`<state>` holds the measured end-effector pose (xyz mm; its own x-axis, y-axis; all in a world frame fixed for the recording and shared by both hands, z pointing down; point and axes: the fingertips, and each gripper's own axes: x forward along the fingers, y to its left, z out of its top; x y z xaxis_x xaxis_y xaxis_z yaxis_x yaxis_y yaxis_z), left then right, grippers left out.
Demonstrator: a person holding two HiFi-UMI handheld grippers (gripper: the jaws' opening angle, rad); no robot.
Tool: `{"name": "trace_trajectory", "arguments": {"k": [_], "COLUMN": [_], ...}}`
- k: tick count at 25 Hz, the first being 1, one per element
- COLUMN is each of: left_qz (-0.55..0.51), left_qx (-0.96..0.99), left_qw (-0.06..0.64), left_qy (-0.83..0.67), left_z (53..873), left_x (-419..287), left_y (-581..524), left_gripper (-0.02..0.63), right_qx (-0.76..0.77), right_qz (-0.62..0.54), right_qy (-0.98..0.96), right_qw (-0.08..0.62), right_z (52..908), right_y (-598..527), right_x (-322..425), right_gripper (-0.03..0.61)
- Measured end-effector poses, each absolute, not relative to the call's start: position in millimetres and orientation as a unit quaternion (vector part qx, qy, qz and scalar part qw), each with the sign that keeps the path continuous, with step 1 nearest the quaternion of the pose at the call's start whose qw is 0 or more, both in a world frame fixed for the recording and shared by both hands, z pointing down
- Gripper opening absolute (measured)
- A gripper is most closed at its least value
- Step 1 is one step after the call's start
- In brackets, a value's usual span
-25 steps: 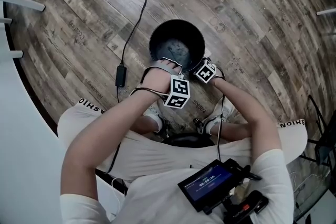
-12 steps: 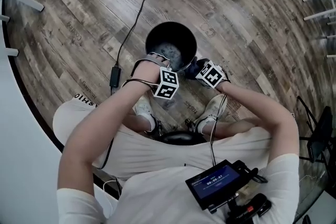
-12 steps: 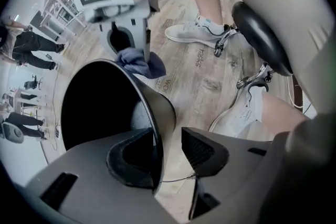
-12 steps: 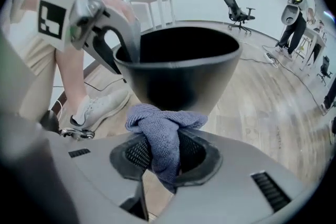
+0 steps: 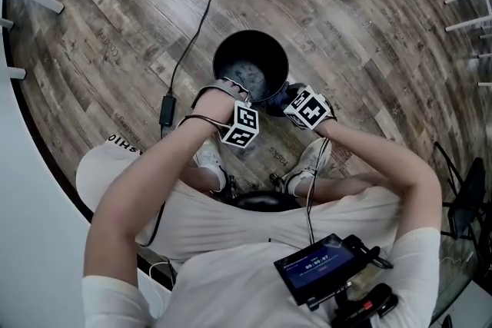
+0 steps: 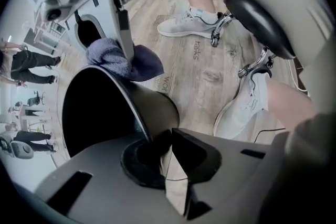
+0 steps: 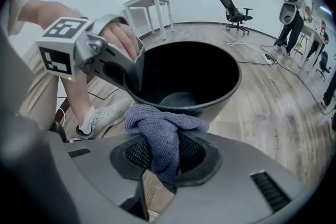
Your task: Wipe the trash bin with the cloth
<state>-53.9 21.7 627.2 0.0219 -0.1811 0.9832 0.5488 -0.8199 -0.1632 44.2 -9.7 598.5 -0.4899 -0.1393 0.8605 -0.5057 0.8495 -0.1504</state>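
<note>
Head view: we are sitting over the trash bin (image 5: 265,42). The left gripper (image 5: 231,86) is at the bin's near rim and the right gripper (image 5: 281,97) is just beside its near-right wall.

Left gripper view: the jaws have just been closing and are clamping the bin's rim.

Right gripper view: the jaws are pinching the cloth (image 7: 165,131), which is bunching just outside the bin's rim.

Advice: we are judging that the step is going best with the bin pinned steady and the cloth pressed flat against its wall in overlapping strokes.

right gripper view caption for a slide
Right tongs clamp a bluish-grey cloth in front of the black trash bin.
</note>
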Motion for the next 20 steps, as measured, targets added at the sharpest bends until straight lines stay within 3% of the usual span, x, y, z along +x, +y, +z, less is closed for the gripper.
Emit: {"name": "trace_trajectory", "arguments": {"k": [15, 20], "left_qz": [-0.676, -0.67], "left_qx": [-0.681, -0.69], "left_qw": [0.245, 0.234], "left_qy": [-0.14, -0.14], "left_z": [626.7, 628.5], "left_x": [-37.0, -30.0], "left_y": [23.7, 25.9], "left_gripper": [0.044, 0.052], "right_qx": [0.186, 0.204], "right_qz": [0.187, 0.208], "right_qy": [-0.802, -0.812], "right_qw": [0.536, 0.506], "right_z": [782.2, 796.9], "right_y": [-21.2, -23.1], "right_x": [56.3, 58.4], "right_gripper": [0.103, 0.103]}}
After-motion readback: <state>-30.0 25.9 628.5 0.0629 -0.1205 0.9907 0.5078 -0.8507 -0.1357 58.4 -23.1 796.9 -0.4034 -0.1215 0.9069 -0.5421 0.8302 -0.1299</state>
